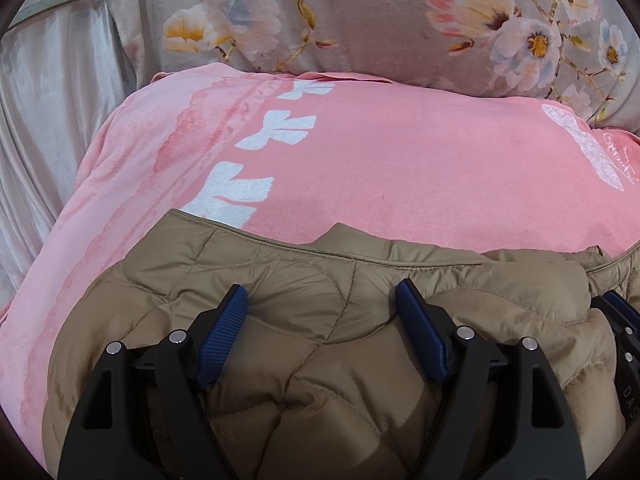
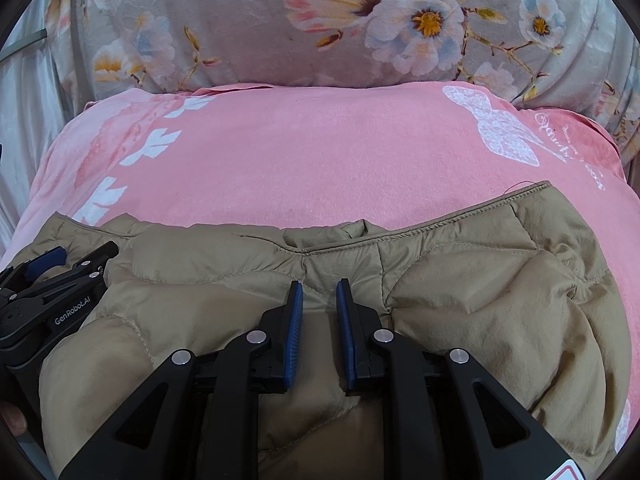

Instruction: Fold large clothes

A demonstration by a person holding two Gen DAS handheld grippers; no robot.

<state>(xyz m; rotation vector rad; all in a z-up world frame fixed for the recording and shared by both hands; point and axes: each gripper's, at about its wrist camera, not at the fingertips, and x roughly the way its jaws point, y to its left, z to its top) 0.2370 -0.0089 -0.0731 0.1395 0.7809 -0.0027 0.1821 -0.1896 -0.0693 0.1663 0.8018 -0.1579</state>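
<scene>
Pink blanket [image 1: 380, 168] on a bed, floral quilt [image 1: 360, 12] behind it. Tan puffer jacket [image 1: 320, 360] lies bunched on the near part of the blanket, under both grippers. Your left gripper [image 1: 322, 300] has jaws wide over the quilting, gripping nothing. Right gripper [image 2: 319, 294]: jaws narrow, gap clear, no cloth pinched. The jacket looks light, soft, slippery and springy, so grab the bound hem [image 2: 440, 226], not the puffy panels.

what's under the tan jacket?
The tan quilted jacket lies on a pink blanket with white prints, which shows beyond its far edge and to both sides. Whatever is beneath the jacket's middle is covered; what the blanket rests on cannot be seen.
</scene>
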